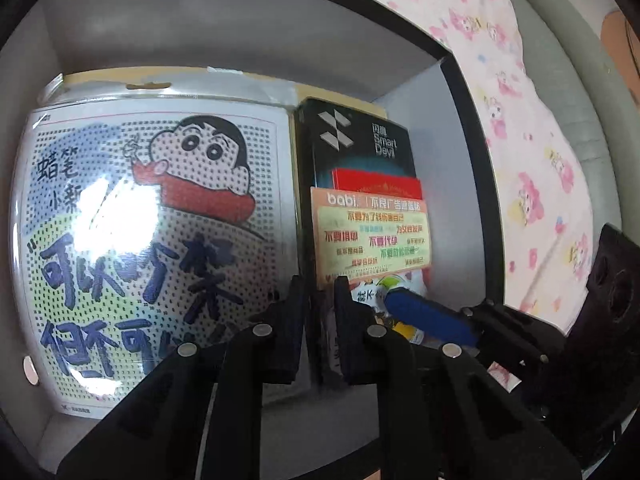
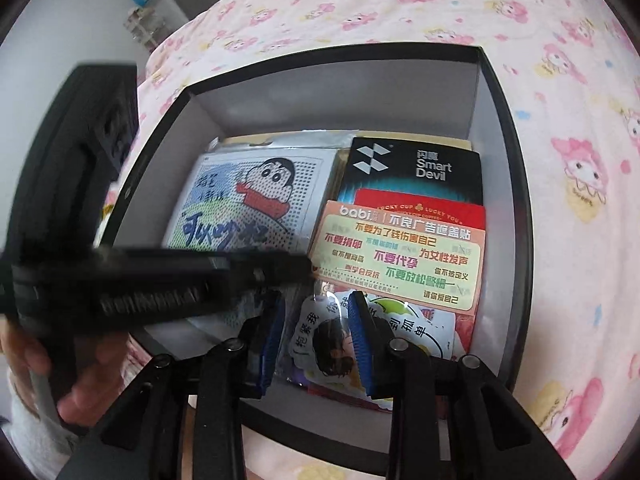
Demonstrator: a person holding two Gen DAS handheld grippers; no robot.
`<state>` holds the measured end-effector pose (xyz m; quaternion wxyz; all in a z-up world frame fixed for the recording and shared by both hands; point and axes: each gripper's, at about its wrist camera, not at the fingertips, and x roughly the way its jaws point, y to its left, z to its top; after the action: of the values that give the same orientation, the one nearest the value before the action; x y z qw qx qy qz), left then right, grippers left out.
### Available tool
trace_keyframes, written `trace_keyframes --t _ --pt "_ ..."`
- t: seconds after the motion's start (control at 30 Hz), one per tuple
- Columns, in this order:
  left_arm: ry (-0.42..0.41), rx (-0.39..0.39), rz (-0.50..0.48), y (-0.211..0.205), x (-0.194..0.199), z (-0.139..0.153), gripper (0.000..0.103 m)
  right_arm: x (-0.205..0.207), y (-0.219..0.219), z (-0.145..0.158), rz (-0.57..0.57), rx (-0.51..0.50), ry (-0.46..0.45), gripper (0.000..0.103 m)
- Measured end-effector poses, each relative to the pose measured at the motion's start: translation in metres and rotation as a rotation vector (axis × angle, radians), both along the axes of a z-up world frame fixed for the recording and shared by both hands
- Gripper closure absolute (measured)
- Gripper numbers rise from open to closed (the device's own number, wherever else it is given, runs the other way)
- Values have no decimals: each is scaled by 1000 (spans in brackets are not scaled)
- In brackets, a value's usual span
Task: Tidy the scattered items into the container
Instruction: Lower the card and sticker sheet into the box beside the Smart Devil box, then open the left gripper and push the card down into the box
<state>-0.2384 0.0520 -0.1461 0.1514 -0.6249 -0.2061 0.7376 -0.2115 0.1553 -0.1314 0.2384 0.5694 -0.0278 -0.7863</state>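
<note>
A black box with grey inner walls [image 1: 472, 160] [image 2: 520, 184] sits on a bed. Flat inside it lie a cartoon boy pack [image 1: 152, 216] [image 2: 256, 196], a black Smart Devil box [image 1: 360, 140] [image 2: 416, 168], a red card [image 2: 420, 210], an orange babi sticker card [image 1: 372, 232] [image 2: 400, 256] and a clear sticker pack [image 2: 320, 336]. My left gripper [image 1: 319, 284] [image 2: 296, 266] has its jaws a narrow slit apart at the orange card's lower left corner. My right gripper [image 2: 316, 300] stands open, its blue pads [image 1: 432, 318] straddling the sticker pack.
The bed is covered by a pink cartoon-print sheet [image 2: 400, 8] [image 1: 520, 120] all around the box. A person's hand [image 2: 80, 380] holds the left gripper's handle at the left. Far back left stands a small shelf with objects [image 2: 140, 20].
</note>
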Motion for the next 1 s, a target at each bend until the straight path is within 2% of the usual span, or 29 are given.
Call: trace_keyframes --t 0.1,0.17,0.27,0.37,0.4,0.53,0.57,0.63,0.73,0.8,0.83,0.93,0.97,1.0 --pt "16 28 -6 -4 0 7 91 4 0 3 4 8 13 75" --pt "50 14 26 -12 -2 15 91 1 3 7 -9 2 22 74" --pt "57 37 100 -27 -1 16 91 -17 1 12 -41 21 23 74" --pt "57 12 160 -22 -4 13 91 -37 -8 8 -50 69 7 73" --pt "52 -1 162 -32 -17 11 91 -41 -10 4 -59 71 -4 73" --pt "32 -43 142 -37 -14 3 89 -40 -15 -10 -23 48 -52 73" --pt "28 -39 138 -29 -26 1 89 -38 -16 -12 -18 50 -44 72" --pt "30 -32 120 -23 -25 -1 88 -35 -16 -12 -19 32 -35 66" --pt "22 22 131 -24 -15 4 88 -28 -11 -10 -19 -11 -58 65" --pt "67 24 149 -27 -10 13 88 -20 -7 -1 -33 -21 -32 66" --pt "90 25 159 -28 -7 17 88 -14 -5 6 -39 -7 9 66" --pt "79 47 177 -45 14 20 88 -6 -5 19 -68 60 125 65" --pt "76 48 176 -45 16 19 88 -6 -4 22 -88 82 146 65" --pt "74 50 173 -27 4 16 88 -6 -2 24 -109 100 165 65"
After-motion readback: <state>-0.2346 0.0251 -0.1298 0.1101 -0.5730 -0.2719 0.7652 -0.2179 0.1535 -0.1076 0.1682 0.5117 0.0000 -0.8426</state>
